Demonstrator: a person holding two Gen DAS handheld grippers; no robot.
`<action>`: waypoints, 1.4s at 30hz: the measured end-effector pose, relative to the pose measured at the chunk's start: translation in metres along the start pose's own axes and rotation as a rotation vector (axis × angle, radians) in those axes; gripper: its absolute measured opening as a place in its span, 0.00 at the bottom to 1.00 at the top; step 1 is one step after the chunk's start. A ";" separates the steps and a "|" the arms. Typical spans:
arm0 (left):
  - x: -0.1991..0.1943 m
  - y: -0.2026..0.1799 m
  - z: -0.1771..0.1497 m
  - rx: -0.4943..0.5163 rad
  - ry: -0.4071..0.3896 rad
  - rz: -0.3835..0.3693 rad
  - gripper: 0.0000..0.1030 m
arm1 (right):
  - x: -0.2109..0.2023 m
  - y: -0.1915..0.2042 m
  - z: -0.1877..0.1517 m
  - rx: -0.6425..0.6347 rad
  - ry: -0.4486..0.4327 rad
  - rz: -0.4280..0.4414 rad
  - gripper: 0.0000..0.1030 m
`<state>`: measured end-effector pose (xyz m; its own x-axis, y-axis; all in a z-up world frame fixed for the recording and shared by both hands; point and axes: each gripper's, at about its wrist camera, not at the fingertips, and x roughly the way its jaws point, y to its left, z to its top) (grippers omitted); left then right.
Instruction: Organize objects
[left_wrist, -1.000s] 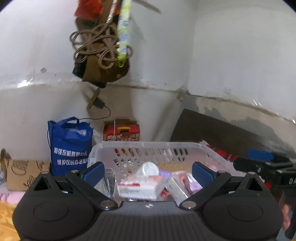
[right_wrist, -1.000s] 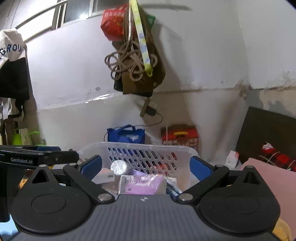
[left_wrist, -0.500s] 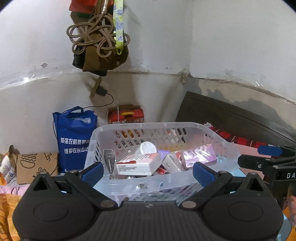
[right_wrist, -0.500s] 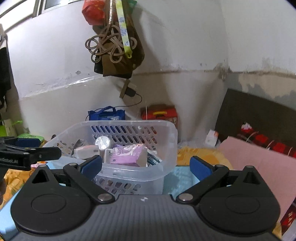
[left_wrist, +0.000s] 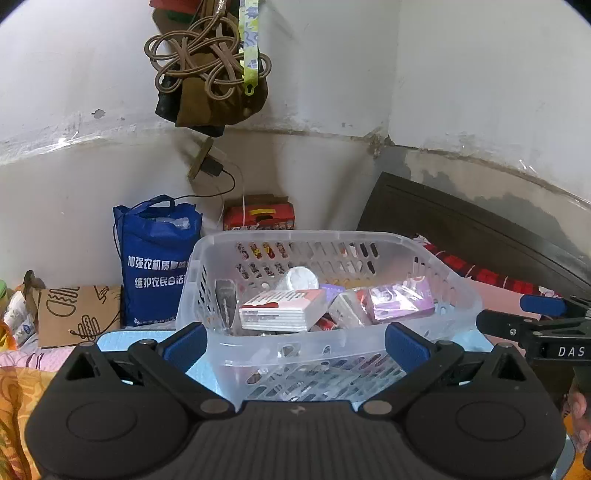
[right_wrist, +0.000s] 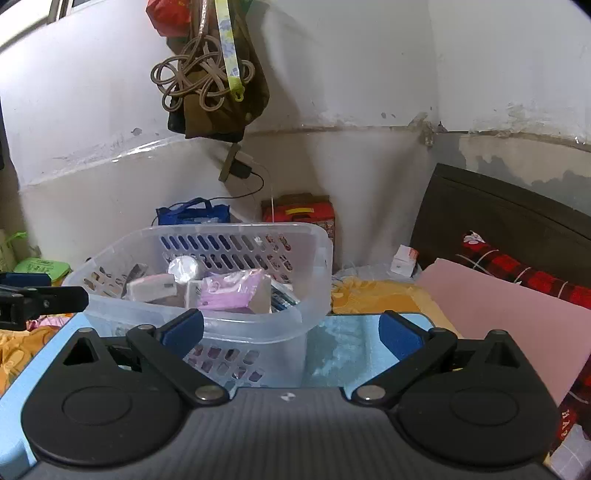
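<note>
We hold both grippers with their fingers spread wide and nothing between them. The left gripper (left_wrist: 295, 345) faces the near wall of the clear plastic basket (left_wrist: 436, 258), which sits on a light blue mat (right_wrist: 343, 347) on the bed. Inside the basket lie a white and red box (left_wrist: 282, 308), a purple packet (left_wrist: 400, 301) and a round white lid (left_wrist: 301, 277). The right gripper (right_wrist: 291, 330) points past the basket's right corner, over the mat.
</note>
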<state>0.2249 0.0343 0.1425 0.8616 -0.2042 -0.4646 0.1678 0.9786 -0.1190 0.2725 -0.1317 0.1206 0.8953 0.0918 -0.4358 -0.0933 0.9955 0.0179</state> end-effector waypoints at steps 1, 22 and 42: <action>0.000 0.000 0.000 -0.001 0.000 0.000 1.00 | 0.000 0.000 0.000 0.002 -0.001 0.001 1.00; 0.001 -0.003 -0.001 0.023 -0.003 0.009 1.00 | -0.003 -0.001 0.002 0.005 0.008 0.039 1.00; 0.000 -0.005 -0.006 0.029 0.002 0.019 1.00 | -0.001 0.000 -0.001 0.021 0.022 0.050 1.00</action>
<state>0.2212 0.0288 0.1373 0.8638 -0.1856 -0.4684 0.1652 0.9826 -0.0846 0.2712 -0.1319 0.1206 0.8801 0.1413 -0.4533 -0.1284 0.9899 0.0594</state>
